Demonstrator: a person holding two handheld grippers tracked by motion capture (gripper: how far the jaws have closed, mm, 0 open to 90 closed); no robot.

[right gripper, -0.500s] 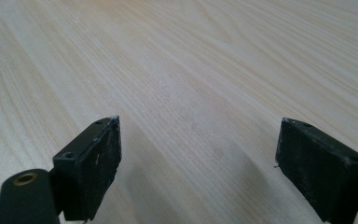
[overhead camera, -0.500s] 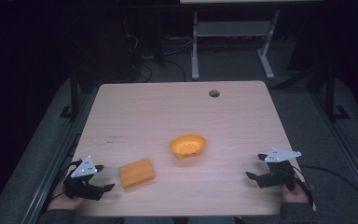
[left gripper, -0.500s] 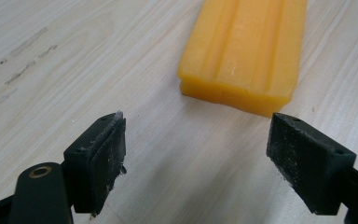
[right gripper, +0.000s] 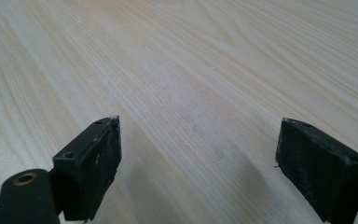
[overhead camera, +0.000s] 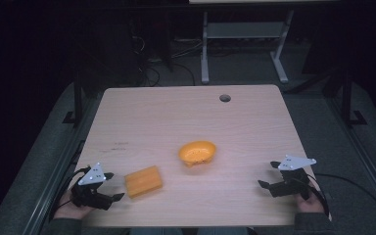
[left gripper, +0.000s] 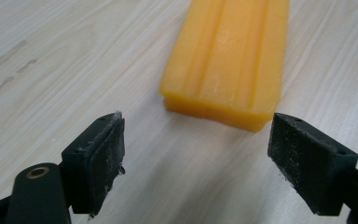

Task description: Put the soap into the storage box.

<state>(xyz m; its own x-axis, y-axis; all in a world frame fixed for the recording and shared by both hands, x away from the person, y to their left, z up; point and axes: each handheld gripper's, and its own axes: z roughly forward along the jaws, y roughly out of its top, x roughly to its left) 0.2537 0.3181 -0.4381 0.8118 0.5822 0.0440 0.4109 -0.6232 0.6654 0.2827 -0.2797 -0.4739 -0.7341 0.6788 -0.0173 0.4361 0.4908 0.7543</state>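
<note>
An orange ridged block (overhead camera: 143, 181) lies flat on the wooden table (overhead camera: 186, 122) near its front left. My left gripper (overhead camera: 113, 186) is open just to the left of it. In the left gripper view the block (left gripper: 228, 56) lies just ahead of the open jaws (left gripper: 196, 158), apart from both pads. A small orange bowl (overhead camera: 197, 152) sits near the table's middle. My right gripper (overhead camera: 268, 187) rests open near the front right edge, and between its jaws (right gripper: 198, 163) there is bare wood.
A round cable hole (overhead camera: 224, 98) sits near the table's far edge. Behind the table stands a metal frame (overhead camera: 240, 44) on a dark floor with cables. Grey padded borders flank the table on both sides.
</note>
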